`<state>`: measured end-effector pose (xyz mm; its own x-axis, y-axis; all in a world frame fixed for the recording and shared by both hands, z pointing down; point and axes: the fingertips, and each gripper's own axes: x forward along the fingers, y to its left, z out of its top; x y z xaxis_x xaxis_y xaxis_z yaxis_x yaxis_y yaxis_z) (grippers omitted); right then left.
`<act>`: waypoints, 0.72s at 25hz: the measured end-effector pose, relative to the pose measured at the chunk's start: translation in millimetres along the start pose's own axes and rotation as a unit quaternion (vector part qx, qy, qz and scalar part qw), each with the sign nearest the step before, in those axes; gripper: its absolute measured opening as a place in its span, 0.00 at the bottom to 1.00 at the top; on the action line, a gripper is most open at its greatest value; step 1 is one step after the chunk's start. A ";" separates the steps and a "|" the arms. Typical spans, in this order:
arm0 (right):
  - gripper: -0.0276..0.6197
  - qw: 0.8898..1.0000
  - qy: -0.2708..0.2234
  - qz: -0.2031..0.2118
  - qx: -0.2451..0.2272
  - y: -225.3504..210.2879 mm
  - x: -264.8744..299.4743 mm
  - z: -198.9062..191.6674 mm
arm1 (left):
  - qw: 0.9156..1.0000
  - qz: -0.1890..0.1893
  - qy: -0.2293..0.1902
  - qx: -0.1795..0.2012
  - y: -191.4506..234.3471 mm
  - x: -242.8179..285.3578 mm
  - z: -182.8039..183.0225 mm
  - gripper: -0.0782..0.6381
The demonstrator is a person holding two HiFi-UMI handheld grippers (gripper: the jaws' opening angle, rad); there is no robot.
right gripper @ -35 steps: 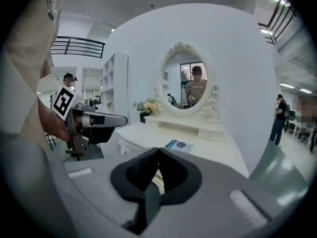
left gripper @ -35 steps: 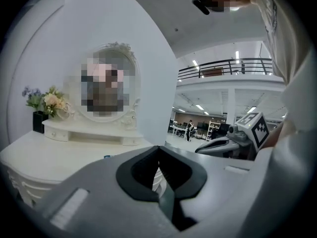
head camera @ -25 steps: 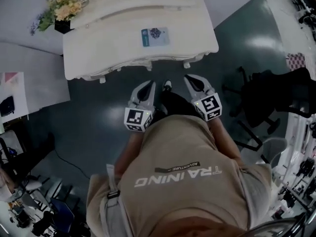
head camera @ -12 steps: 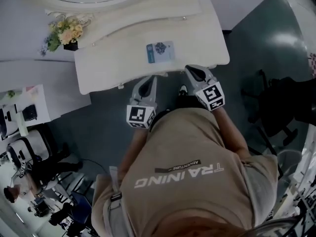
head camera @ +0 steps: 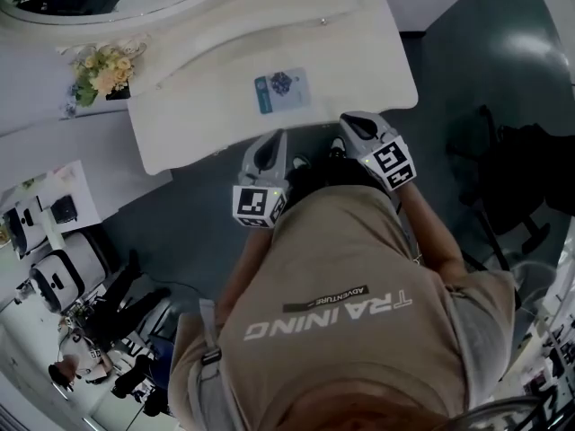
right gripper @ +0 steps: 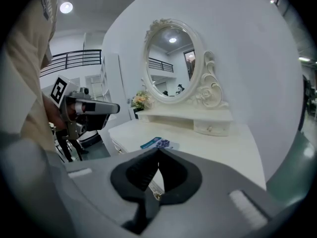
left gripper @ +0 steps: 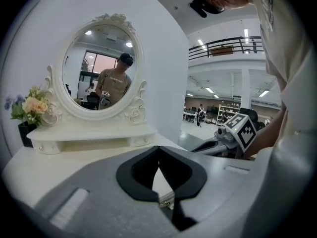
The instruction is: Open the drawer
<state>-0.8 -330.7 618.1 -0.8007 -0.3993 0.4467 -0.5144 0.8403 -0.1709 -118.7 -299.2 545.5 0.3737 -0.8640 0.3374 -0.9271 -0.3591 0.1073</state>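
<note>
The left tool (head camera: pixel 270 140) and right tool (head camera: pixel 352 120) are held closed, empty, at the near edge of the white table (head camera: pixel 198 106), probably to reach its drawer.

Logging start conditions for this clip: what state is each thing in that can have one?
left gripper: fingers shut, empty.
right gripper: fingers shut, empty.
small drawer under the mirror: closed.
blue card: lying flat on the vanity top.
flower pot: upright.
</note>
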 end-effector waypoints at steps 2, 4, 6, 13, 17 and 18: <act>0.05 1.000 0.012 0.012 0.005 4.9 1.3 -8.8 | 1.000 -0.002 -0.003 0.002 -1.1 2.3 0.6 0.12; 0.05 1.000 0.022 0.014 0.011 7.8 0.4 -16.1 | 1.000 -0.007 -0.006 0.008 -2.5 4.5 -0.8 0.12; 0.05 0.999 0.030 0.014 0.016 10.8 0.4 -21.7 | 1.000 -0.008 -0.005 0.012 -1.2 7.4 -2.8 0.12; 0.05 0.994 0.096 0.027 0.036 34.1 13.6 -55.4 | 1.000 -0.010 -0.015 0.000 8.8 0.7 2.4 0.12; 0.05 0.987 0.149 0.009 0.055 38.7 34.7 -93.4 | 1.000 -0.003 -0.014 -0.005 21.2 -19.0 4.6 0.12; 0.05 0.986 0.155 0.000 0.058 37.3 40.7 -101.3 | 1.000 0.001 -0.013 -0.006 25.4 -24.0 3.3 0.12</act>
<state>-21.5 -278.5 718.9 -0.6778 -0.2520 0.6907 -0.5597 0.7860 -0.2625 -151.1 -288.8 537.1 0.3726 -0.8732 0.3141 -0.9279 -0.3538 0.1173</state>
